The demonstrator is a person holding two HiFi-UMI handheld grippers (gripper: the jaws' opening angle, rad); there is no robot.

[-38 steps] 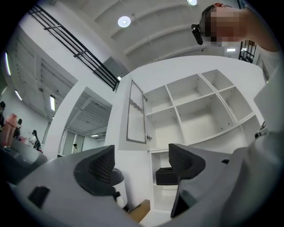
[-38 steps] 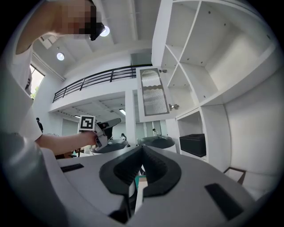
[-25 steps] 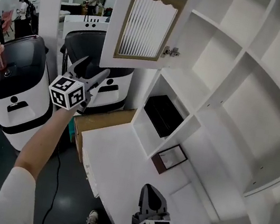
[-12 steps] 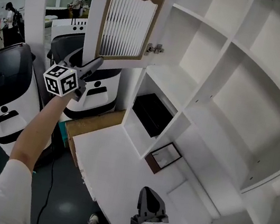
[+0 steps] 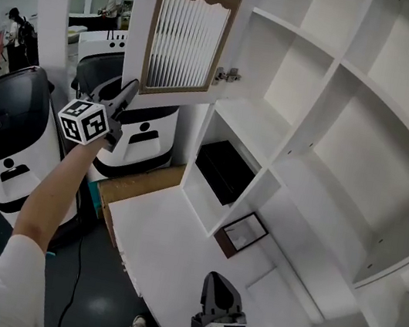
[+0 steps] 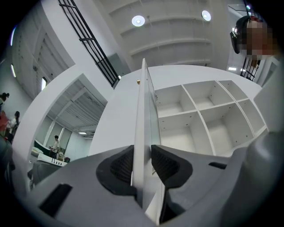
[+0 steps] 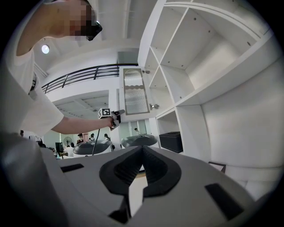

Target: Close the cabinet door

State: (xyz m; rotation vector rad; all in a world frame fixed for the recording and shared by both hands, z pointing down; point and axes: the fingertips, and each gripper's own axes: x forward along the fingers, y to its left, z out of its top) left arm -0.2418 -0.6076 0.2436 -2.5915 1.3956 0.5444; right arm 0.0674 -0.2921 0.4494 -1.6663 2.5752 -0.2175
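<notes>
The cabinet door (image 5: 185, 30), white-framed with a ribbed glass panel and a wavy wooden trim, stands swung open at the upper left of the white shelf unit (image 5: 337, 120). My left gripper (image 5: 130, 89) is raised to the door's lower free edge. In the left gripper view the door's edge (image 6: 144, 111) runs straight up between the jaws of the left gripper (image 6: 143, 153), which are closing, and both pads touch it. My right gripper (image 5: 217, 278) hangs low over the white desk with nothing in it. In the right gripper view its jaws (image 7: 142, 148) are shut and the door (image 7: 132, 91) is far ahead.
A black box (image 5: 225, 169) sits in a low compartment. On the white desk (image 5: 166, 246) lies a framed picture (image 5: 245, 233). Two white-and-black machines (image 5: 1, 139) (image 5: 144, 129) stand on the floor under the open door. A metal hinge (image 5: 228, 75) joins door and cabinet.
My left gripper moved up to the door's lower edge, and its wide-open jaws have closed in on that edge. The right gripper has stayed where it was.
</notes>
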